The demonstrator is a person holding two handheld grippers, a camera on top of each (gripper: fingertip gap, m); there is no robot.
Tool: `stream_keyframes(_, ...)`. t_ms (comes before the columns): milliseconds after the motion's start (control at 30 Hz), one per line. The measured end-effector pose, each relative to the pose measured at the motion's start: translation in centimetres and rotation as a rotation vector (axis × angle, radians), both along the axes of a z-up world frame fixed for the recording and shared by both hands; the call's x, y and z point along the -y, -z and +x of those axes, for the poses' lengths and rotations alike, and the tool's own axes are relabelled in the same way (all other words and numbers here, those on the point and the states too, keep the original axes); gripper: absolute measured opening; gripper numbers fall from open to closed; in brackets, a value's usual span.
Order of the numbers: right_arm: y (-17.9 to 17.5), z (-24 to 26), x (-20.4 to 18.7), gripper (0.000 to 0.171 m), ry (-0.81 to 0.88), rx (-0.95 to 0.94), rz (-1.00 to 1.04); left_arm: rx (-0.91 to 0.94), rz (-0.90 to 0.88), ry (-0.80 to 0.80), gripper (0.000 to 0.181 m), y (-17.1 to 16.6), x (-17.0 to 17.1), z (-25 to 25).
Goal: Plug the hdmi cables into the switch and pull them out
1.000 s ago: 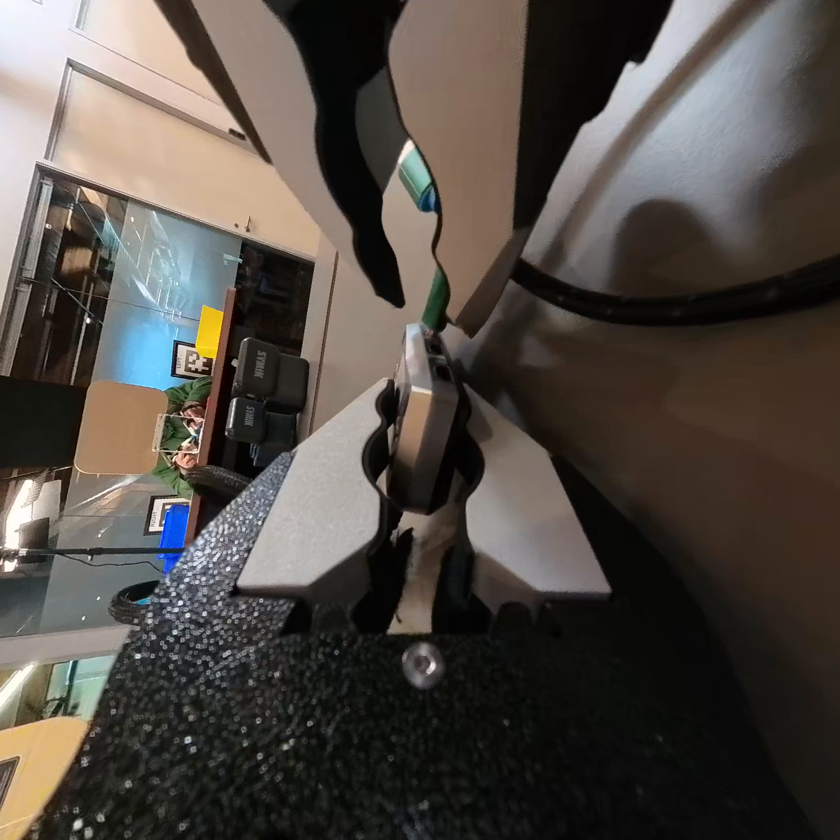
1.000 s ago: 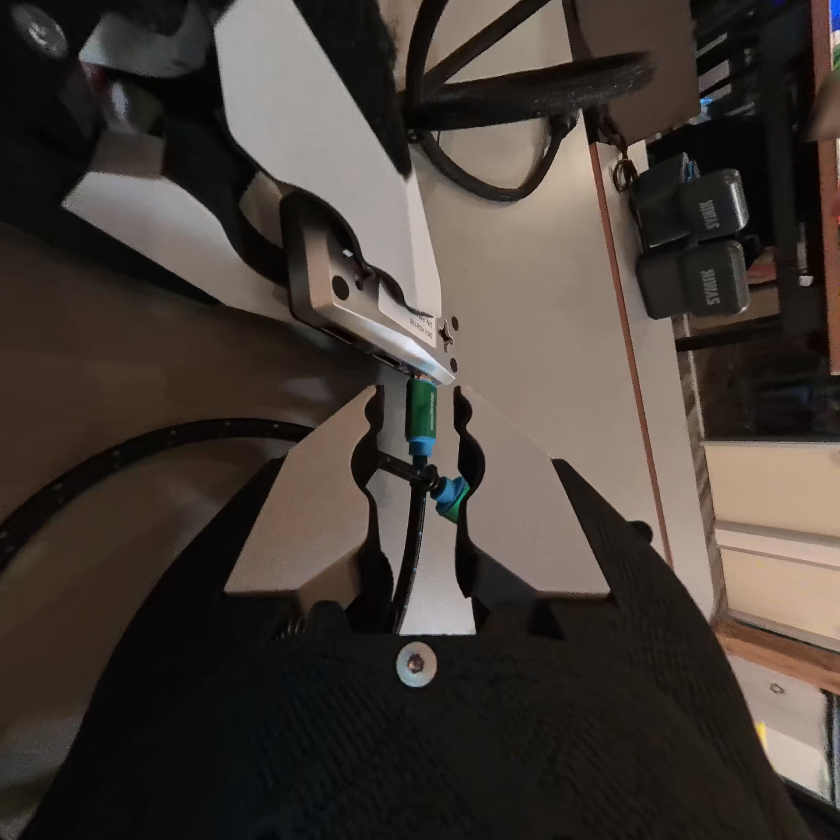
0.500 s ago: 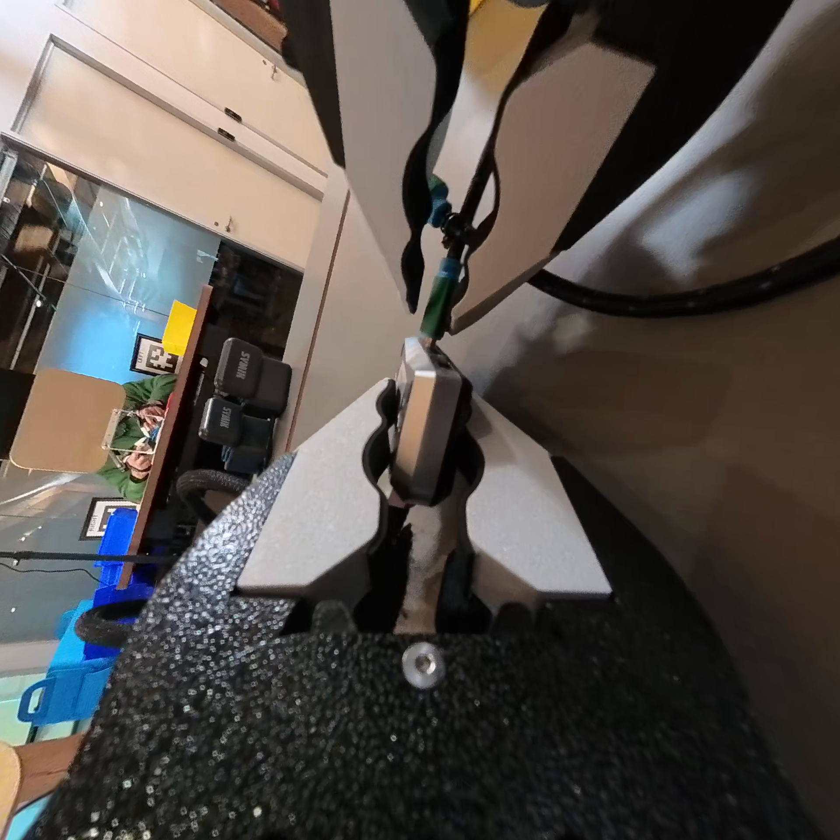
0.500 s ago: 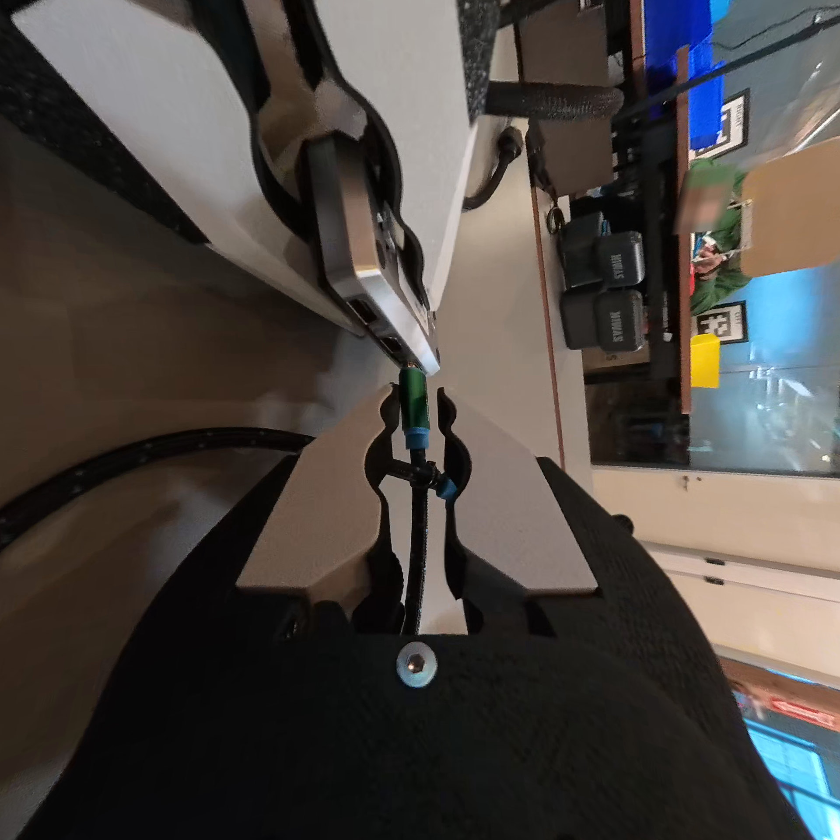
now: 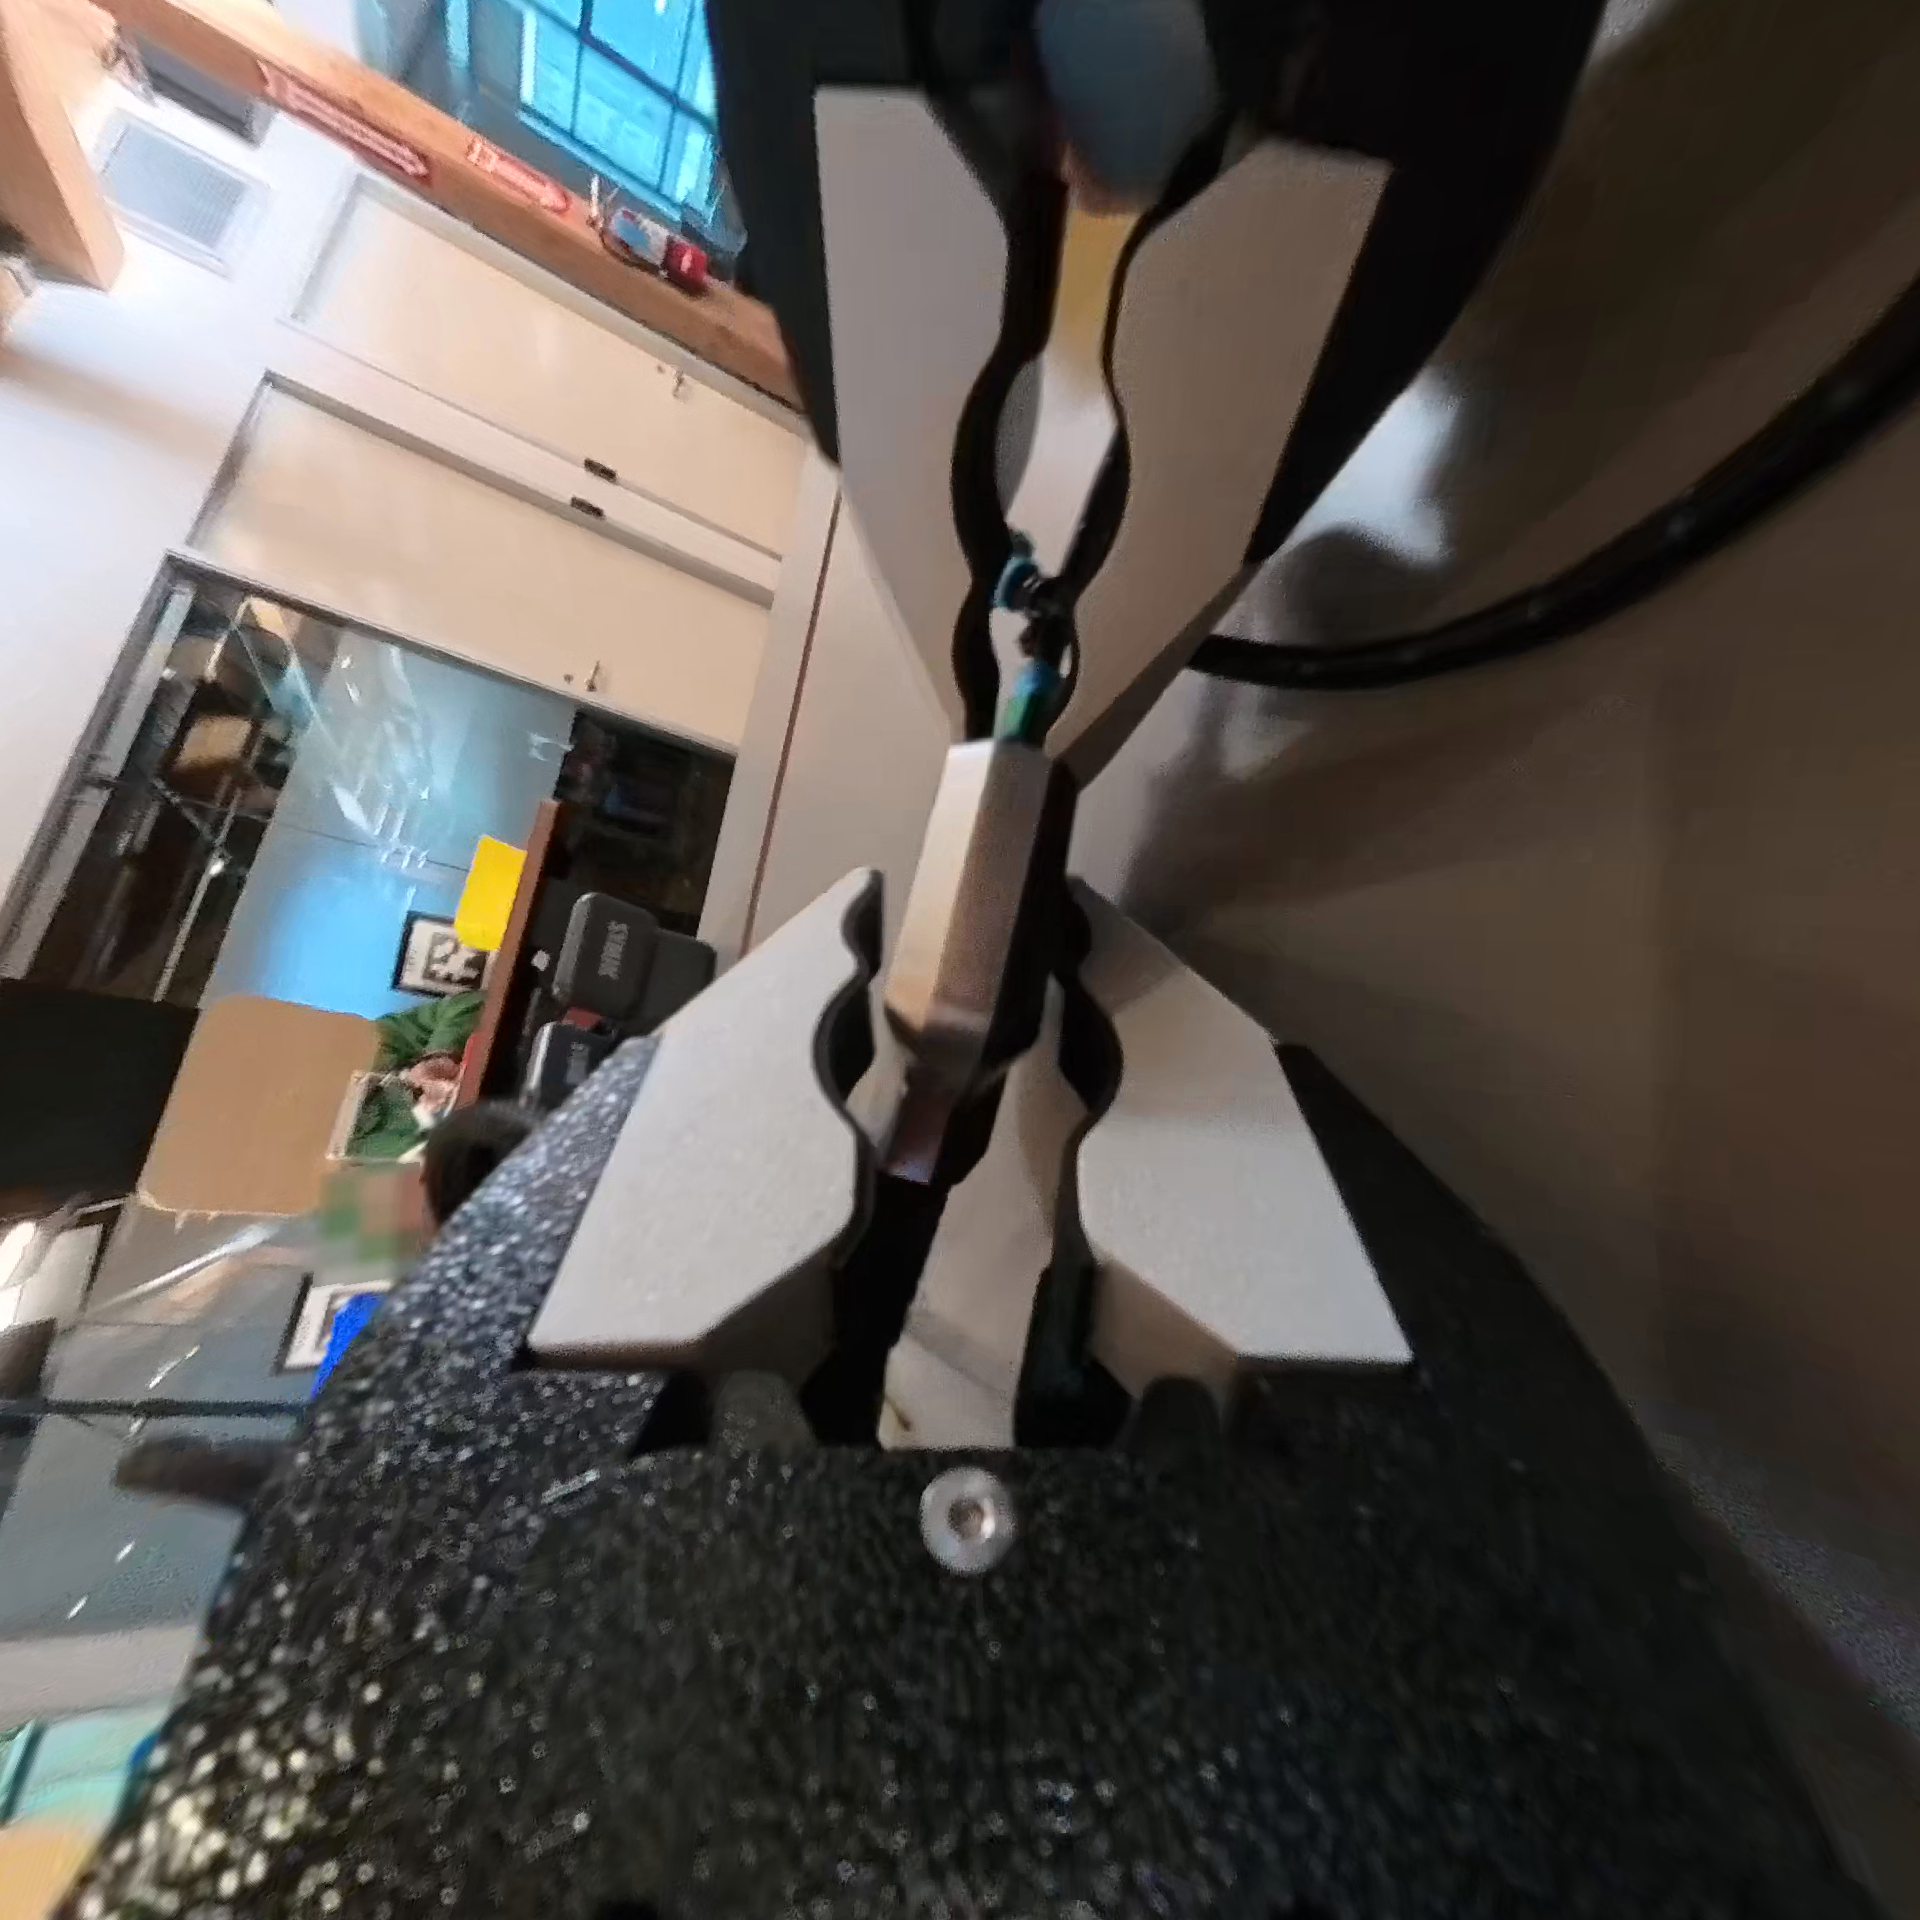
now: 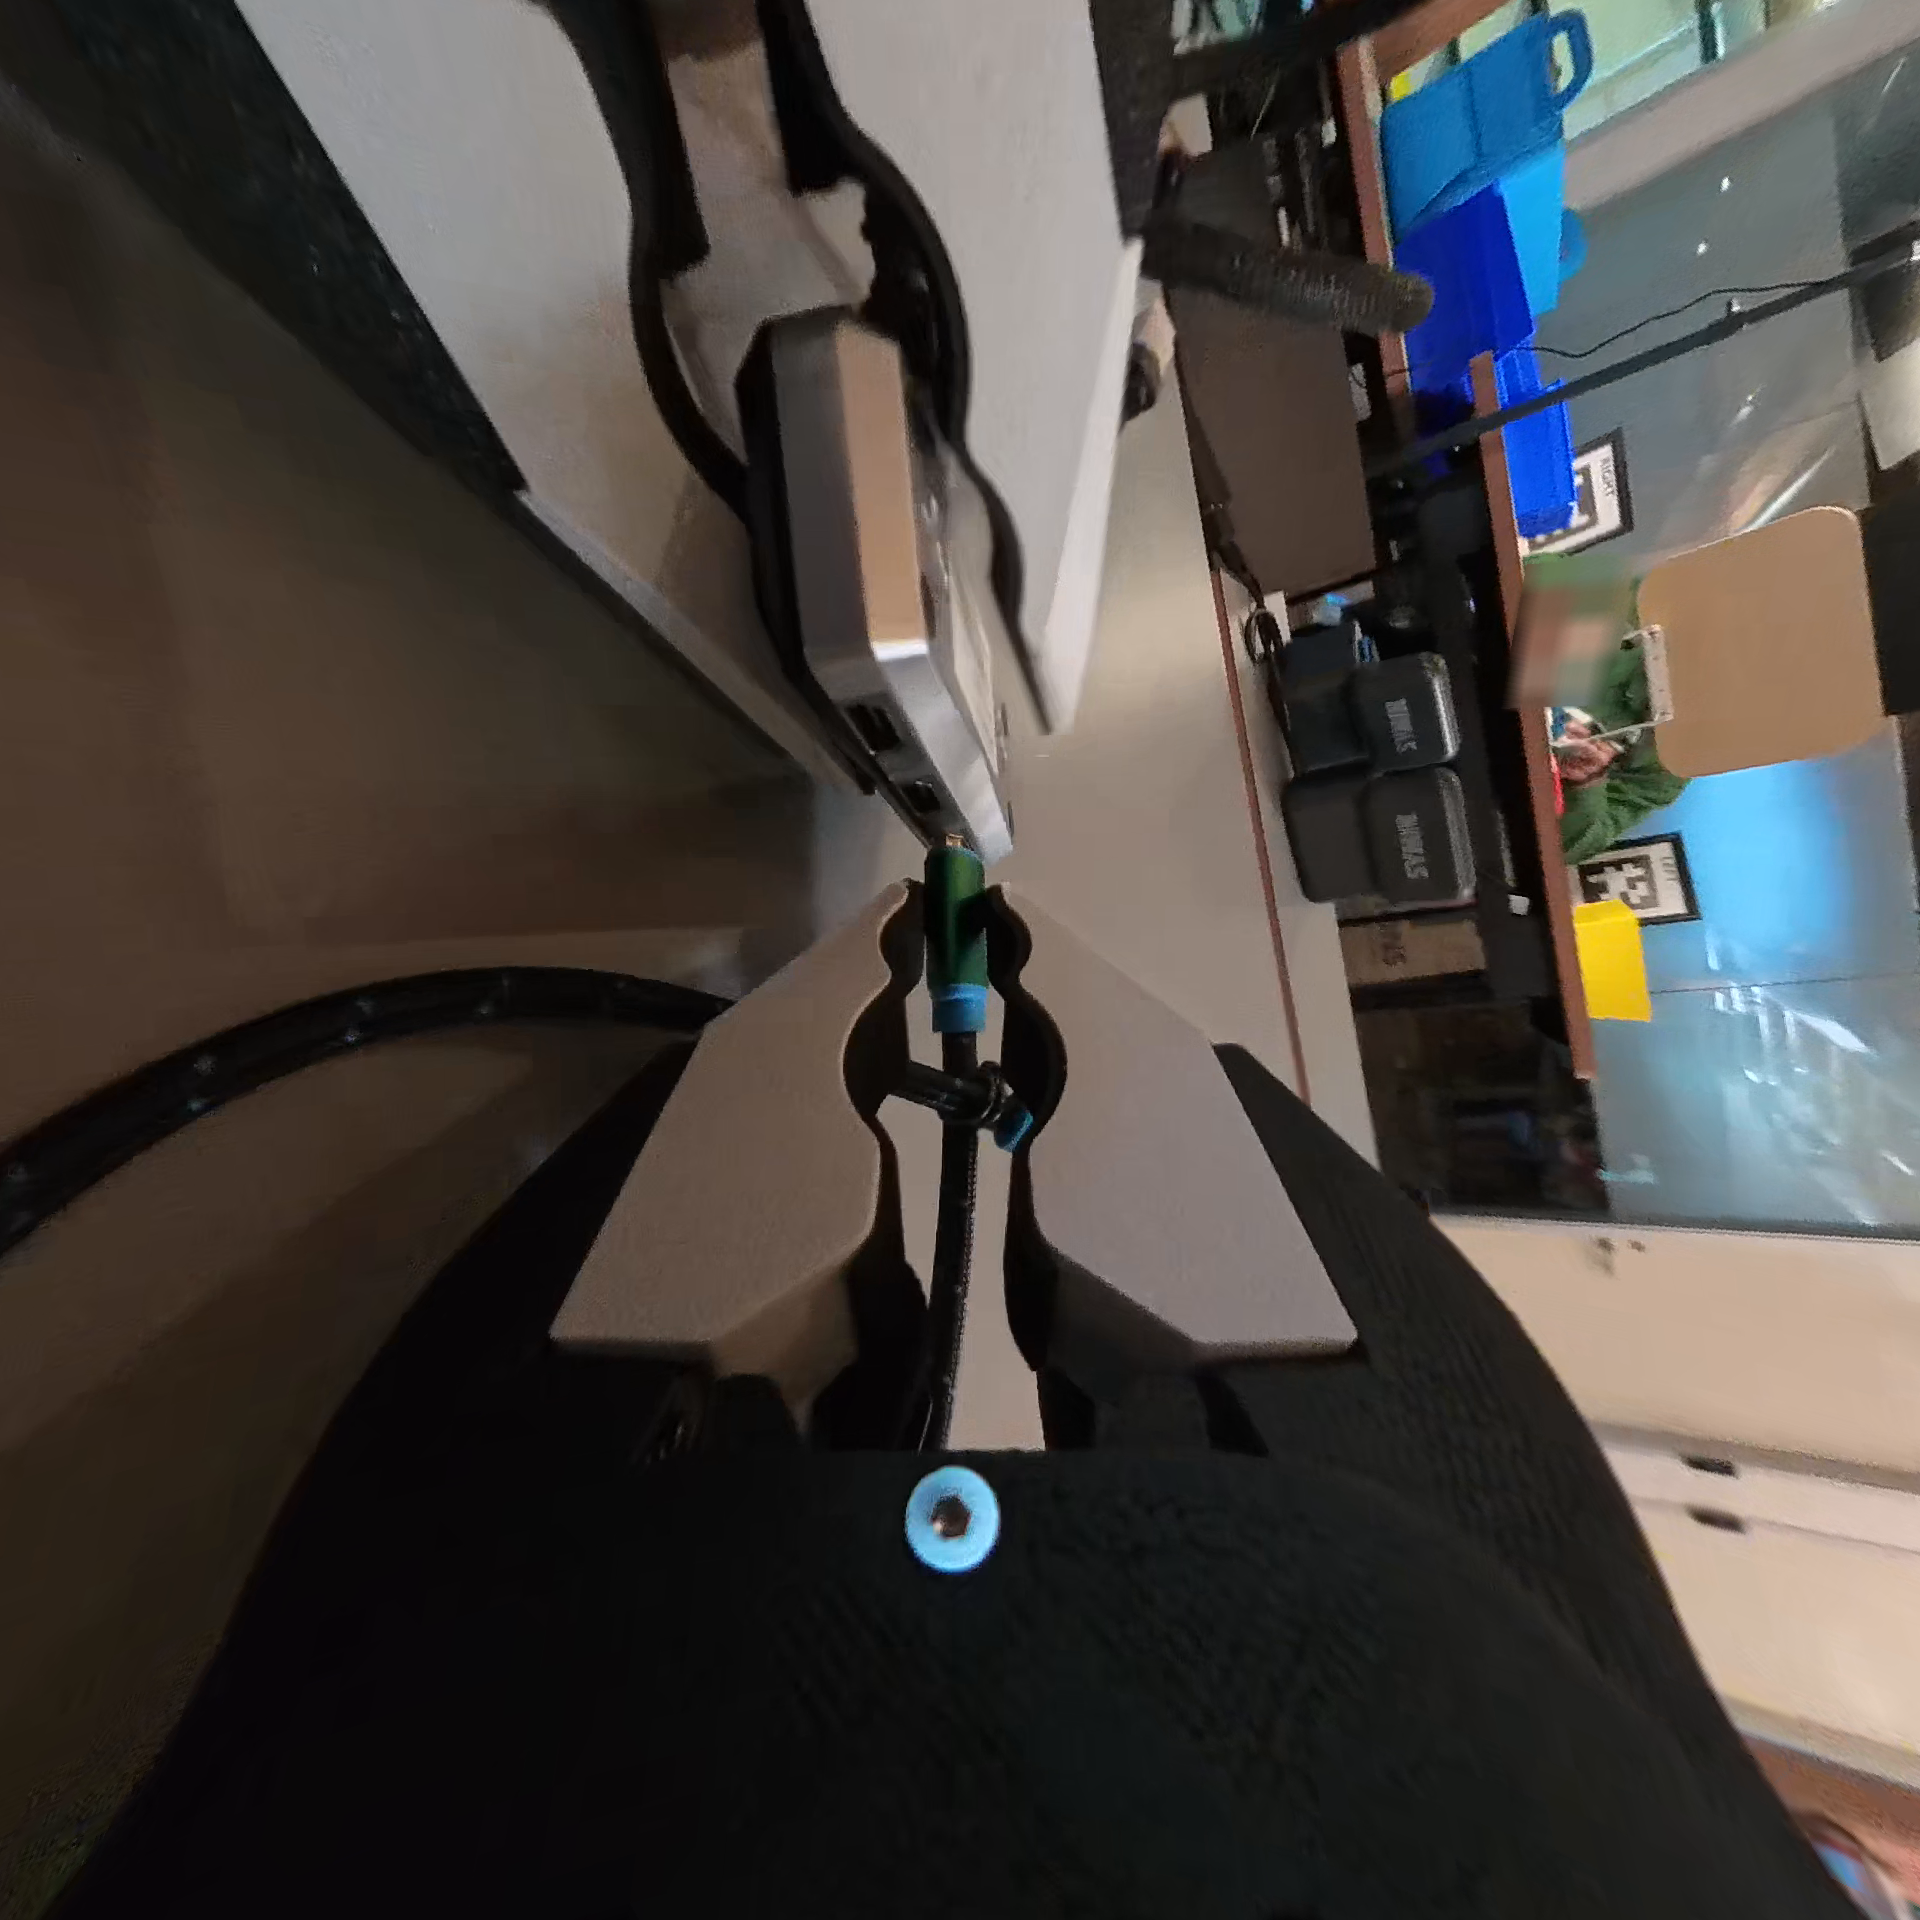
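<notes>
My left gripper [image 5: 971, 925] is shut on a flat grey metal switch [image 5: 971, 883] and holds it edge-on above the table. My right gripper [image 6: 951, 904] is shut on a green HDMI plug with a blue collar [image 6: 954, 935]. The plug's tip meets a port at the end of the switch [image 6: 894, 644], where two more open ports show. In the left wrist view the plug [image 5: 1029, 707] sits at the switch's far end between the right gripper's fingers [image 5: 1195, 416]. Its thin black cable [image 6: 951, 1226] runs back between my right gripper's jaws.
A thick black braided cable [image 6: 312, 1029] curves over the pale table [image 6: 260, 727]; it also shows in the left wrist view [image 5: 1558, 603]. Black cases [image 6: 1382, 779] and blue bins [image 6: 1475, 208] stand at the table's far edge. A person in green [image 6: 1610, 748] sits behind glass. Both grippers' tips are close together, under 4 cm apart.
Both grippers have rolled and closed in on each other. The right jaws have closed onto the green plug, and the plug now sits in line with the switch's end port.
</notes>
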State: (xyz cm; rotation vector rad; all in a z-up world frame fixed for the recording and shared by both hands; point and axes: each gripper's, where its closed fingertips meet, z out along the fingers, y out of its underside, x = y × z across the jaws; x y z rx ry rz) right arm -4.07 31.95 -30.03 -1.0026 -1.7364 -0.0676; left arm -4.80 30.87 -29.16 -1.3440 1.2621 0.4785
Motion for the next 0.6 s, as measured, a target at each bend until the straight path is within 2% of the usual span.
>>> stream_keyframes(67,-0.1,0.1,0.4,0.009,-0.023,-0.041,-0.024,-0.046,-0.008,-0.055,0.045,0.6,-0.6,-0.6)
stream_keyframes(200,-0.2,0.1,1.2,0.009,-0.075,-0.086,-0.046,-0.124,0.025,-0.059,0.042,0.9,-0.5,-0.3)
stream_keyframes(267,0.0,0.0,1.6,0.009,-0.097,-0.083,-0.053,-0.16,0.052,-0.071,0.029,0.8,-0.6,-0.4)
stream_keyframes(367,0.6,-0.1,1.6,0.009,-0.092,-0.07,-0.035,-0.213,0.004,-0.083,0.024,1.6,-0.5,-0.5)
stream_keyframes(467,0.1,-0.1,1.3,0.018,-0.07,-0.075,0.033,-0.218,-0.001,-0.085,0.023,1.7,-0.5,-0.6)
stream_keyframes(600,-0.2,0.0,1.5,0.019,-0.096,-0.073,0.058,-0.178,-0.027,-0.073,0.022,1.6,-0.4,-0.4)
